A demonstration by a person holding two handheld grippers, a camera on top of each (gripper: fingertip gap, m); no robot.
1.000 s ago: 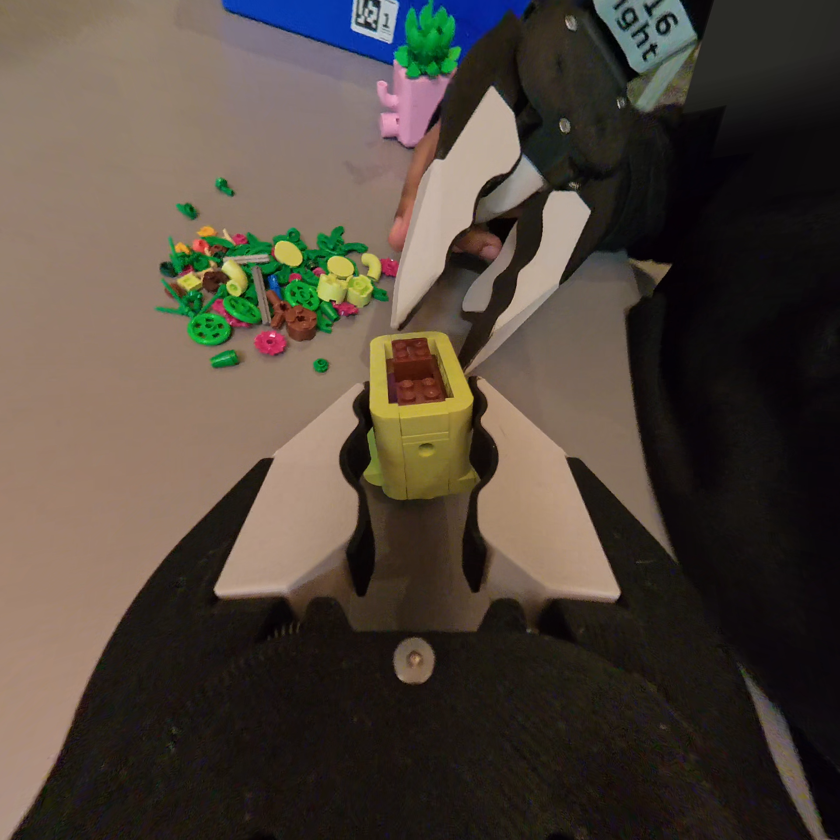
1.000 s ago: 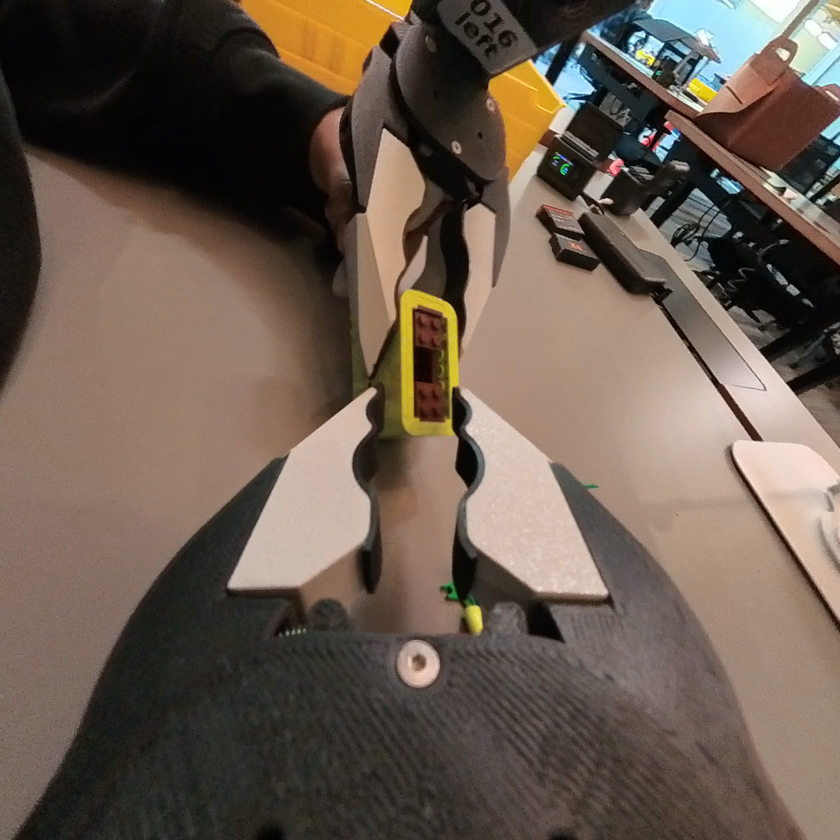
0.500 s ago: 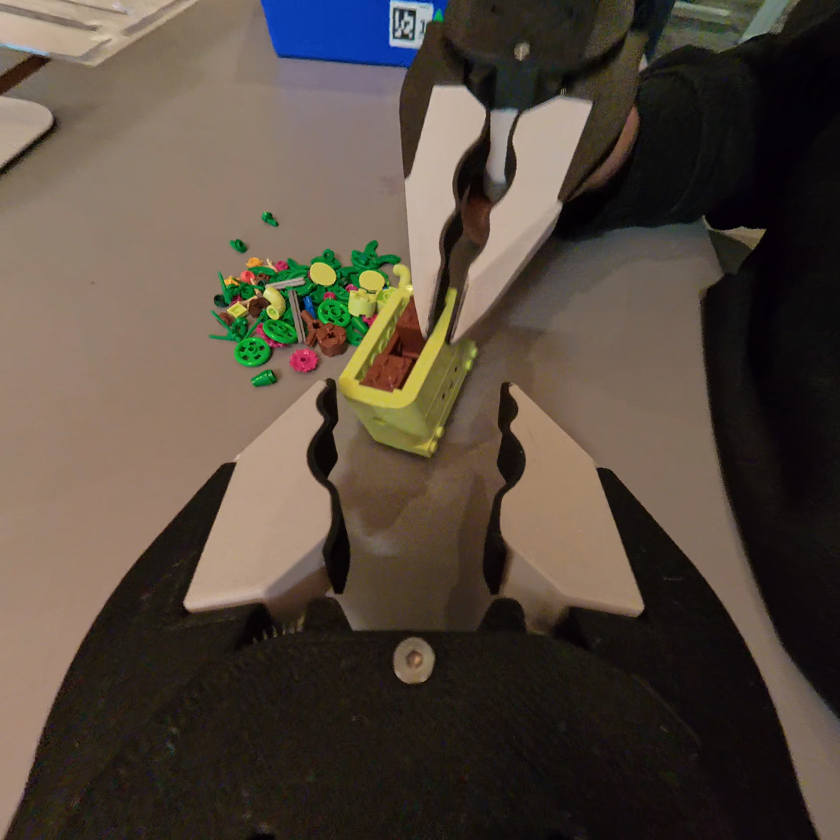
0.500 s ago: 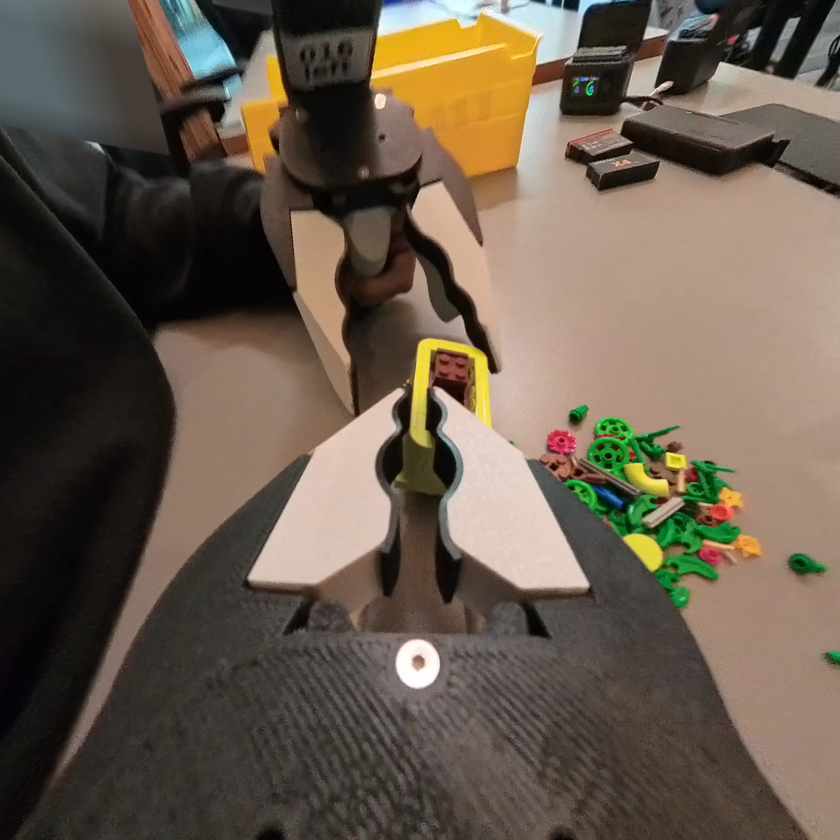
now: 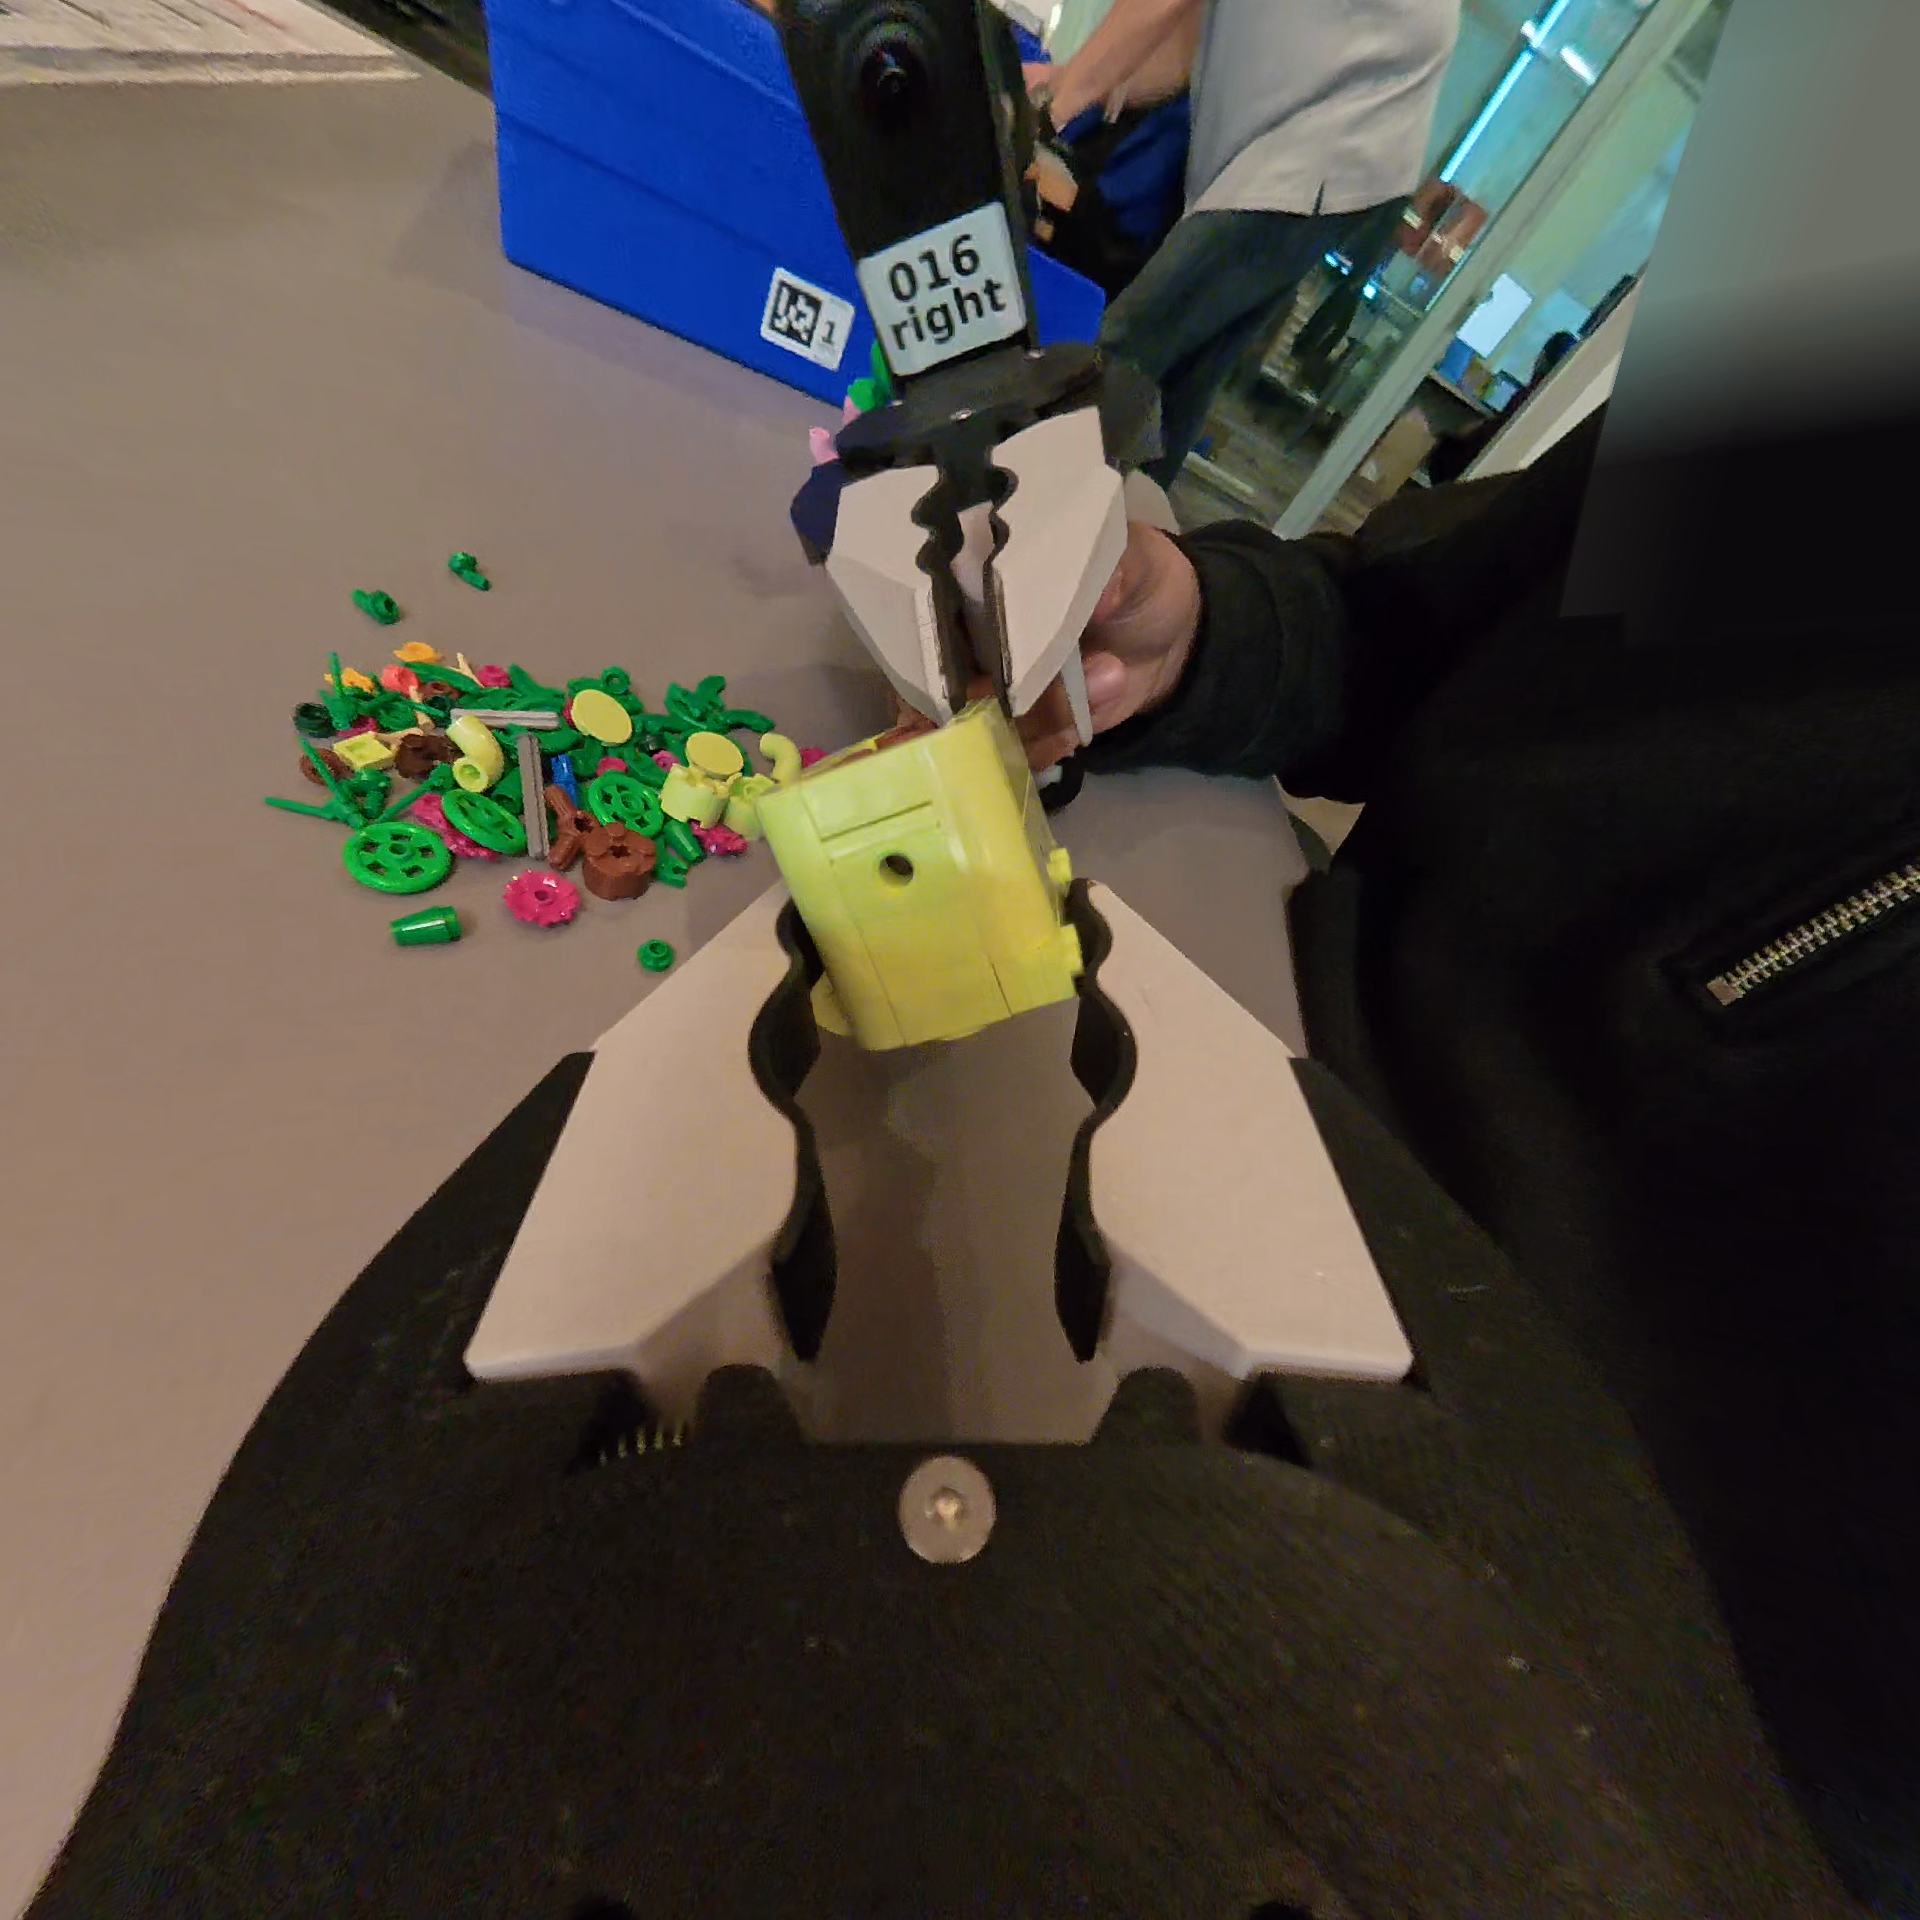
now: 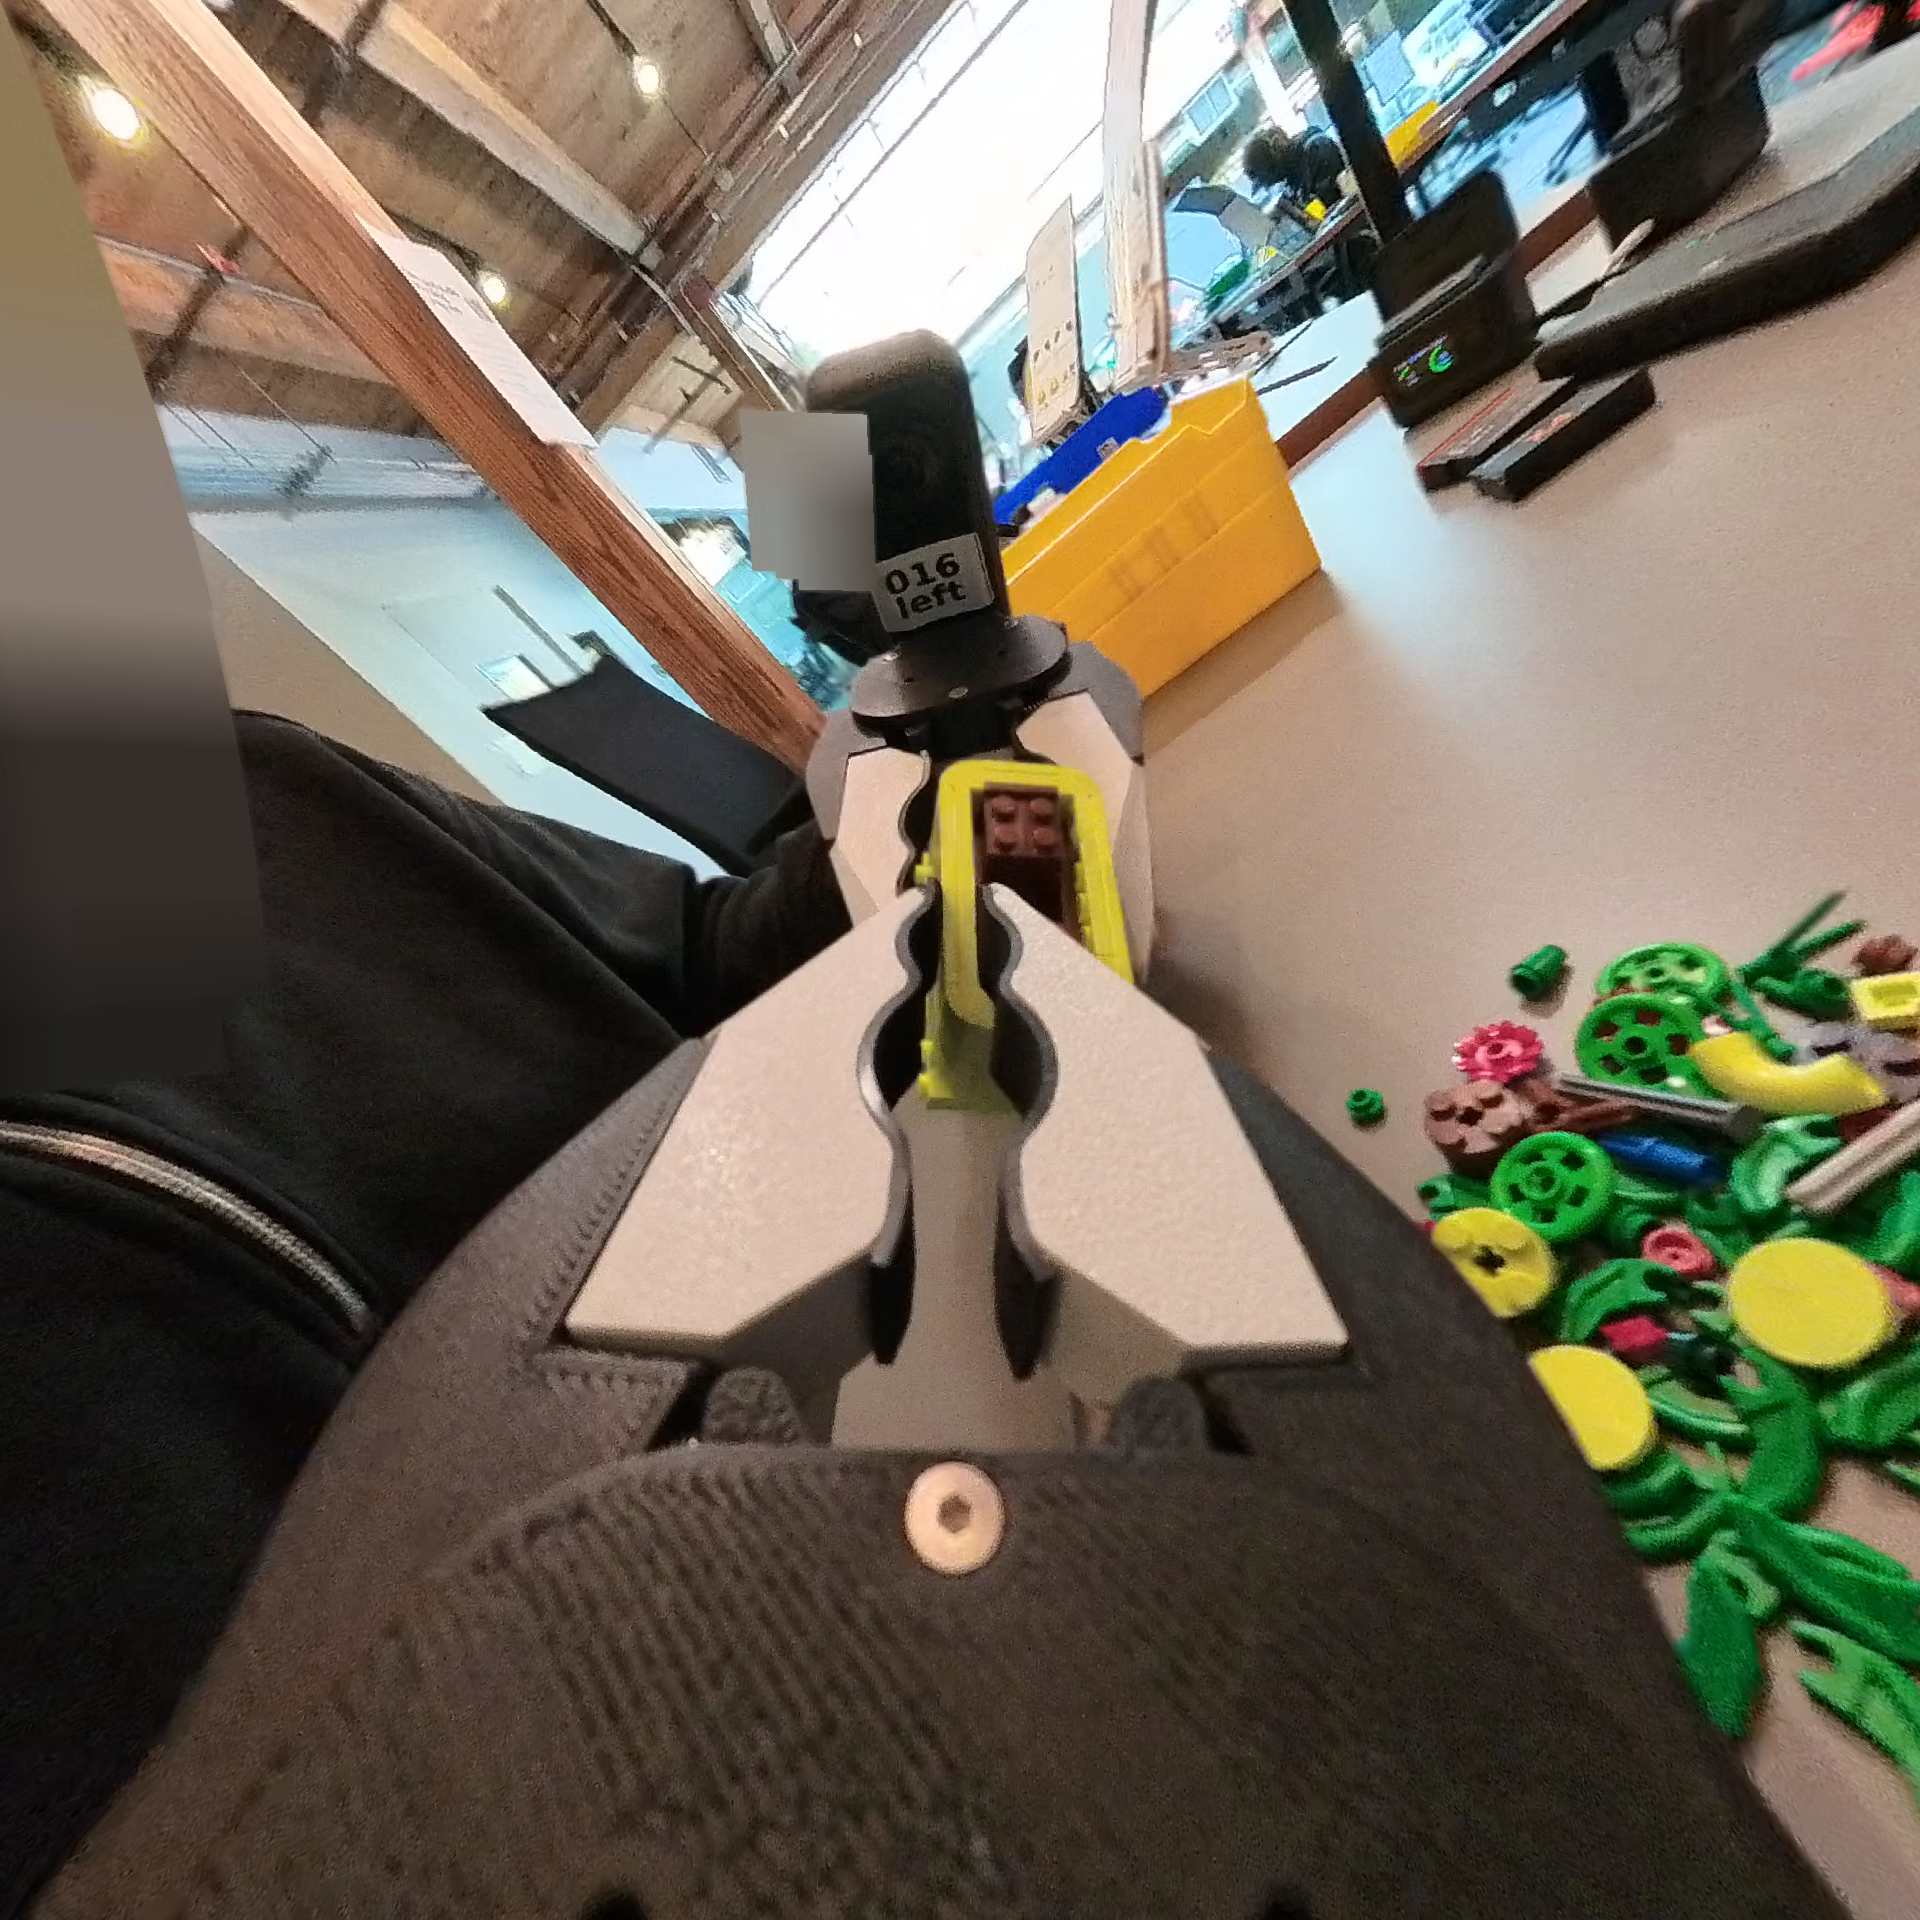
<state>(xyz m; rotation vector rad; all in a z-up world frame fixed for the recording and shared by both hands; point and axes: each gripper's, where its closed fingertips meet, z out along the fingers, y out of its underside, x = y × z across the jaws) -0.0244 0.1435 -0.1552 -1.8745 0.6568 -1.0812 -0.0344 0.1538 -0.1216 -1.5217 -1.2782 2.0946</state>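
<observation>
We see even, soft indoor light on the bench, with only faint shadows. In the right wrist view, bright windows blow out to white and ceiling lamps glare. Wide-angle distortion bends the edges; the near bricks smear, and grey mosaic patches sit at frame borders.

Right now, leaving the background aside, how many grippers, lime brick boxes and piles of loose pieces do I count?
grippers: 2 (left gripper, right gripper, both shut on the box)
lime brick box: 1
pile of loose pieces: 1
total: 4
</observation>
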